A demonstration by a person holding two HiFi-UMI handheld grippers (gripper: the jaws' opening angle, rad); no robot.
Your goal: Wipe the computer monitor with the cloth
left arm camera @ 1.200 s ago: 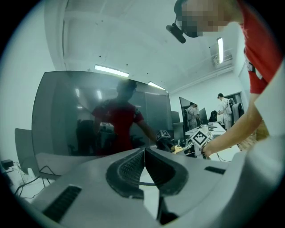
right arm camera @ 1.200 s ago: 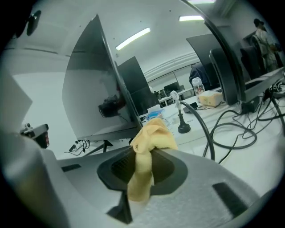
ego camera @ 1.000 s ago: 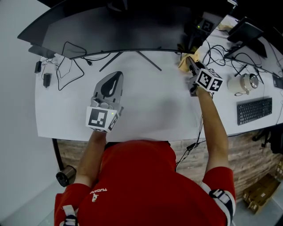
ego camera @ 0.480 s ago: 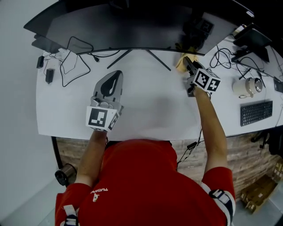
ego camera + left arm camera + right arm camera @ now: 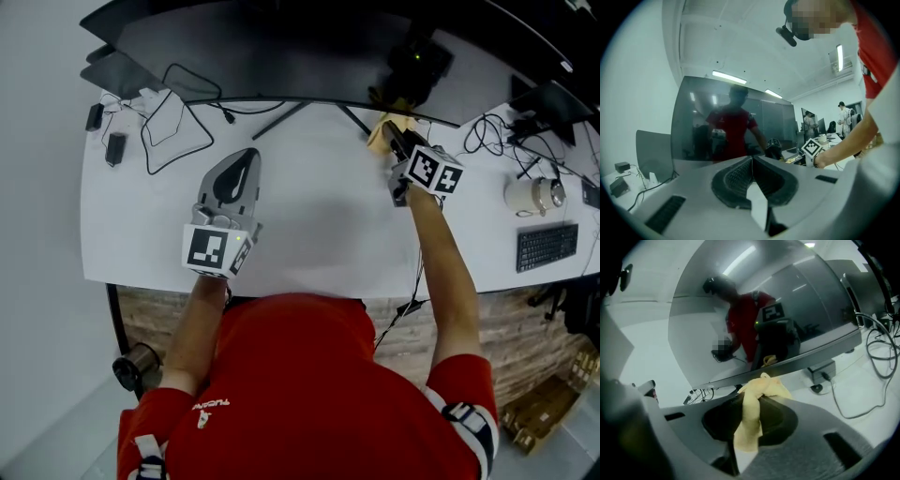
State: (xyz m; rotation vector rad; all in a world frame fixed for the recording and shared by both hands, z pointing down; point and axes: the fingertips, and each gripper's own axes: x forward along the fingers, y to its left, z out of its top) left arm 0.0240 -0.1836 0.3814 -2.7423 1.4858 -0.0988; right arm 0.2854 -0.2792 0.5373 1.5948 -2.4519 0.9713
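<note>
A wide curved dark monitor (image 5: pixel 281 47) stands along the back of the white desk (image 5: pixel 319 225); it also fills the left gripper view as the monitor (image 5: pixel 731 122) and the right gripper view as the monitor (image 5: pixel 787 310). My right gripper (image 5: pixel 392 141) is shut on a yellow cloth (image 5: pixel 380 133), close below the screen's lower edge at centre right. The cloth (image 5: pixel 757 399) bunches out between its jaws. My left gripper (image 5: pixel 230 183) rests shut over the desk at the left, with nothing in it.
The monitor's V-shaped stand (image 5: pixel 314 111) sits mid-desk. Loose black cables (image 5: pixel 173 122) and a small adapter (image 5: pixel 116 147) lie at the back left. More cables (image 5: pixel 497 136), a white kettle (image 5: pixel 534 195) and a keyboard (image 5: pixel 546 246) are on the neighbouring desk at right.
The right gripper with the cloth has edged a little forward and left toward the screen's lower edge. The left gripper has stayed put. The head view has tilted slightly.
</note>
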